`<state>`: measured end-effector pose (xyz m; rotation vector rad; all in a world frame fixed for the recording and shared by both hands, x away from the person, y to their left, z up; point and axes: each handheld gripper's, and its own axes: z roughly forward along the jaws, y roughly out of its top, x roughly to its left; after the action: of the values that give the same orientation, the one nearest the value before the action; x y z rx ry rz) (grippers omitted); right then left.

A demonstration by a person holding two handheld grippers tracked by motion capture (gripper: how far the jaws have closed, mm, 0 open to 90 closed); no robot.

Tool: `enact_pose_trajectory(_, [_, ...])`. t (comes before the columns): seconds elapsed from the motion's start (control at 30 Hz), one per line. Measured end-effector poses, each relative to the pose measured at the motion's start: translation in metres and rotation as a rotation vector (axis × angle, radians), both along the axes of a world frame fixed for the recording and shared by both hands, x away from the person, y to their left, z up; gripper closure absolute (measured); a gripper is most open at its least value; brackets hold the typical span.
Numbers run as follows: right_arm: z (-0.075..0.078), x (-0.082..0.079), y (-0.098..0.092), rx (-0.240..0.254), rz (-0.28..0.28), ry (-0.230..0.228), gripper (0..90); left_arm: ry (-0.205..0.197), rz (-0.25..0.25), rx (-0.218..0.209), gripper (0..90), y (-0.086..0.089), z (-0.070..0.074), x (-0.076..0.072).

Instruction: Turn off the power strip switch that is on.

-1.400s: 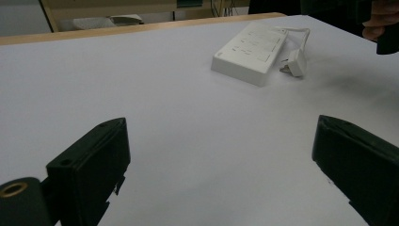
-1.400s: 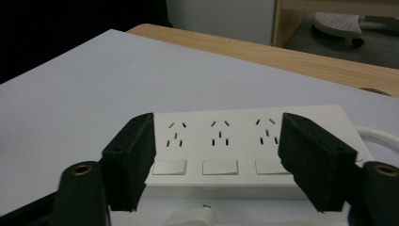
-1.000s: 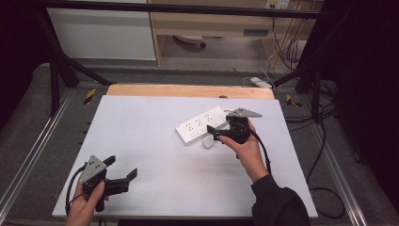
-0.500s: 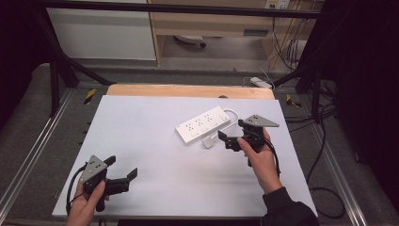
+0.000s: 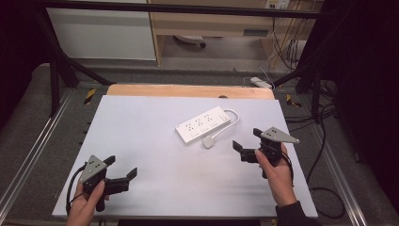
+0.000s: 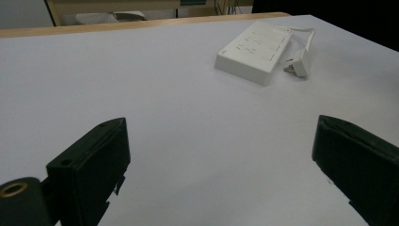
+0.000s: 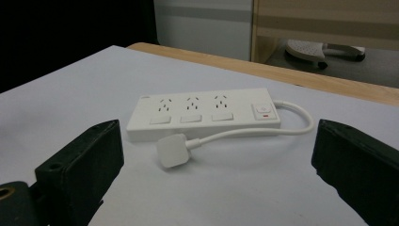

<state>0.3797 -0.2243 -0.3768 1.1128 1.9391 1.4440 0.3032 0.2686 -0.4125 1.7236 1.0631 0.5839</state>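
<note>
White-topped bench carrying a white plastic three-outlet power strip right of centre, its loose white plug beside it; right hand-held gripper spread near the plug, left hand-held gripper spread well apart; next move, judged: pinching the plug.

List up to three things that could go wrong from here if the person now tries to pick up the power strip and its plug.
1. The plug lies loose on the table beside the power strip; lifting the strip alone could drag it by the short cable.
2. The strip is broad and flat; the right gripper, jaws open, might slip off its edges.
3. The left gripper sits far away, so it may give no support.
</note>
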Motion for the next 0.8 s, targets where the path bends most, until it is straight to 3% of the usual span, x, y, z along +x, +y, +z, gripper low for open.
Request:
enact_pose_trajectory(0.43, [-0.012, -0.021, -0.034, 0.024, -0.048, 0.005, 3.5, -0.007, 0.003, -0.008, 4.6, 0.001, 0.002, -0.001])
enact_pose_trajectory(0.8, [-0.025, -0.031, -0.046, -0.021, -0.070, -0.013, 3.2, -0.008, 0.003, -0.010, 4.6, 0.001, 0.002, -0.001])
